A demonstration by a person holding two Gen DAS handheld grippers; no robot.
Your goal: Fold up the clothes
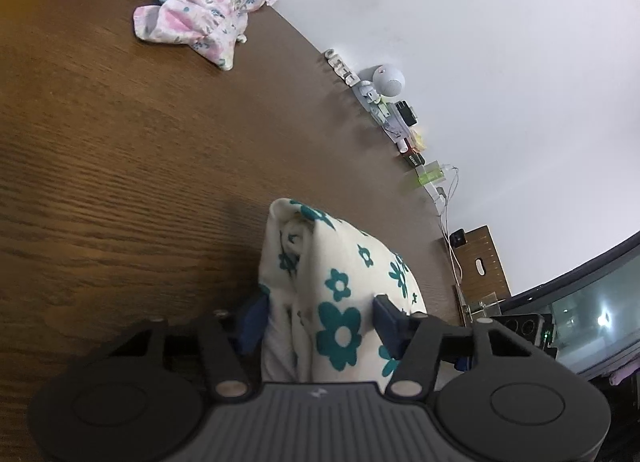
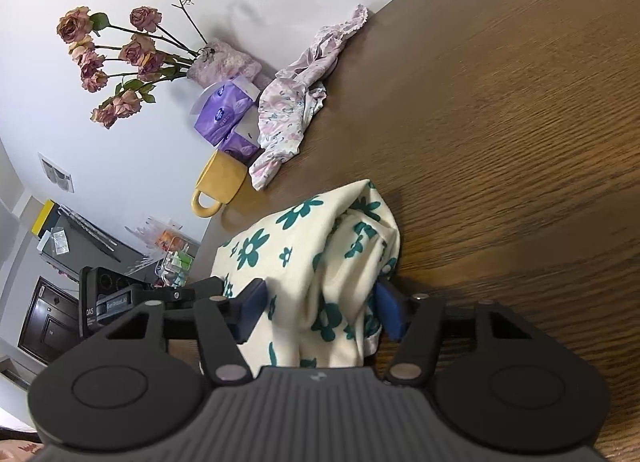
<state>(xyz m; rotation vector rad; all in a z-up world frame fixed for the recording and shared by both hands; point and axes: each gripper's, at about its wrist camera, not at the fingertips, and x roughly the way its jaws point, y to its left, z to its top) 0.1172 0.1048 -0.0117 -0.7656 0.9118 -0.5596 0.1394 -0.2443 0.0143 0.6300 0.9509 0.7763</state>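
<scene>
Left gripper (image 1: 322, 316) and right gripper (image 2: 320, 308) both clenched on cream floral cloth (image 1: 340, 282). Mug (image 2: 220, 183), roses (image 2: 116, 57): right view only.

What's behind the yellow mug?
Behind the yellow mug sit purple tissue packs, then a vase of dried roses by the wall. A pink flowery garment covers the packs' right edge, so anything underneath it is hidden.

Little legible. White block letters (image 1: 341, 66) at table edge beside white round speaker (image 1: 387, 80): unreadable. Black device (image 2: 105, 304) left of right gripper (image 2: 320, 312): partial "DAS", rest blurred.
</scene>
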